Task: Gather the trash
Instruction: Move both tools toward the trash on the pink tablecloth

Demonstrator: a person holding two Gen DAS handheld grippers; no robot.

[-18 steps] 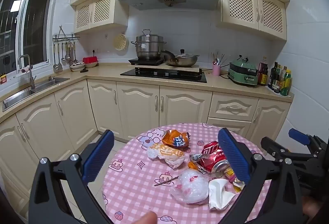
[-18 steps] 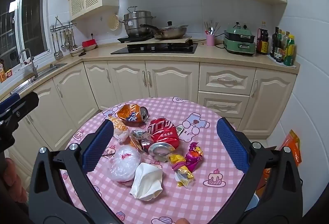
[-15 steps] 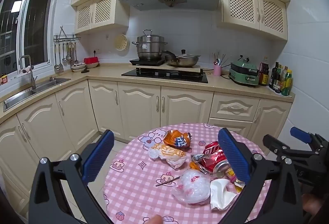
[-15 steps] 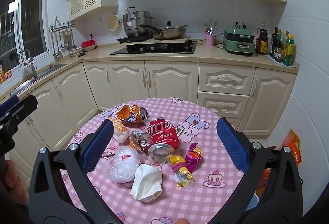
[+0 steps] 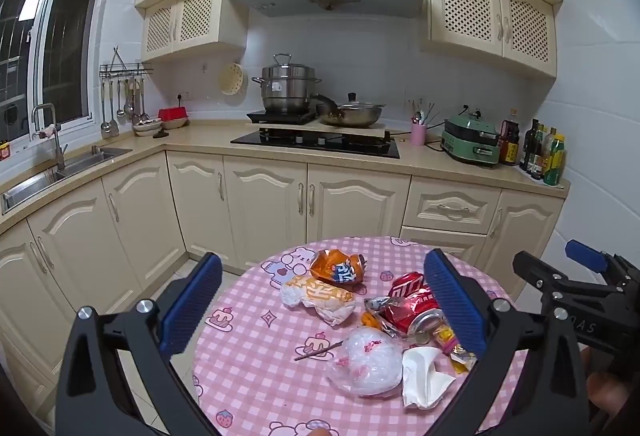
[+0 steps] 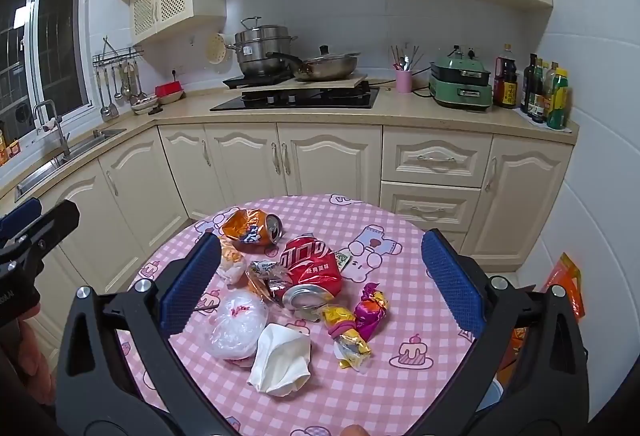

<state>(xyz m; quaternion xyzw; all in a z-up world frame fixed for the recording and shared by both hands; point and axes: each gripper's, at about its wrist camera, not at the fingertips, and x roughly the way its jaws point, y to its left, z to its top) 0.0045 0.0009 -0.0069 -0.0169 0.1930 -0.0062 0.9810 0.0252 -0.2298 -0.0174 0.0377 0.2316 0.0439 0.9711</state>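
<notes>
Jaws wide, empty; red can crushed.

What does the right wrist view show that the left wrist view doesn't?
Only the right view shows the purple candy wrapper whole, the orange bag on the floor at right, and the left gripper at its left edge. Only the left view shows the right gripper at its right edge. Both share the table, red can, orange can, tissue, plastic wad, and open fingers.
</notes>
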